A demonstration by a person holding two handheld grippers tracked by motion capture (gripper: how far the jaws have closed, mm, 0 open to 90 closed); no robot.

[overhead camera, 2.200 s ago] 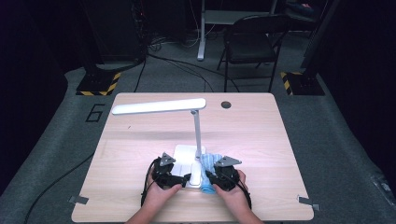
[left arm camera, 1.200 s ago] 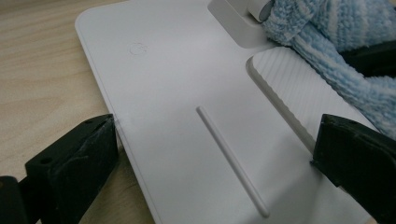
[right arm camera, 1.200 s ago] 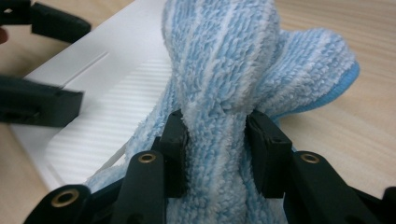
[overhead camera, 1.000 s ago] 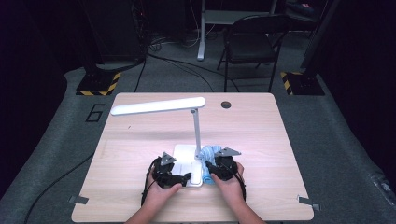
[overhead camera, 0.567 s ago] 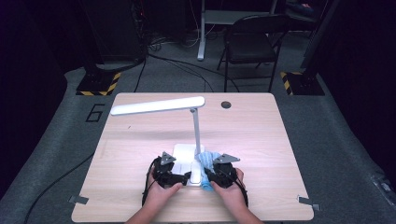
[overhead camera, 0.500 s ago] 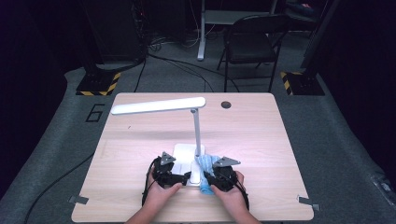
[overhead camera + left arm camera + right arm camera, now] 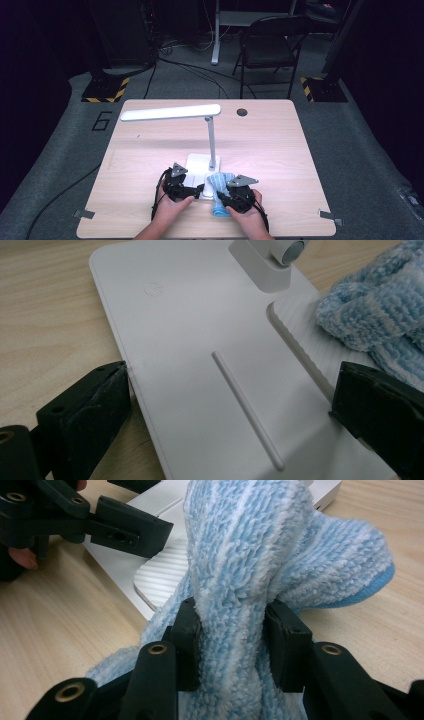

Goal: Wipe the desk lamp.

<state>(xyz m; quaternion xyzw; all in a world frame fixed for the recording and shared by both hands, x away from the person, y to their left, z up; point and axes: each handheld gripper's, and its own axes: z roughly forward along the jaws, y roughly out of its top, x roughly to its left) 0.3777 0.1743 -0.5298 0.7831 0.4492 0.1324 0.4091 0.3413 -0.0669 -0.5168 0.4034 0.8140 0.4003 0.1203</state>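
A white desk lamp stands mid-table, its flat base point(image 7: 197, 162) just ahead of both hands. My left gripper point(image 7: 199, 189) is open wide at the base point(image 7: 190, 315): one jaw touches its left edge, the other hangs over the ribbed patch. My right gripper point(image 7: 232, 630) is shut on a fluffy blue-and-white cloth point(image 7: 250, 545), pinching a raised fold. The bunched cloth point(image 7: 218, 181) lies half on the base's right front corner and half on the table, with the right gripper point(image 7: 223, 196) just behind it. The cloth point(image 7: 380, 315) also lies at the right of the left gripper view.
The lamp's long head point(image 7: 170, 112) reaches left above the table on a thin post point(image 7: 212, 142). A round cable hole point(image 7: 242, 112) sits near the far edge. A folding chair point(image 7: 267, 47) and cables are on the floor beyond the wooden table point(image 7: 280, 160).
The right gripper has drawn the cloth back from the lamp base toward the table's near edge, after pushing it forward a second ago. The left gripper has stayed put.
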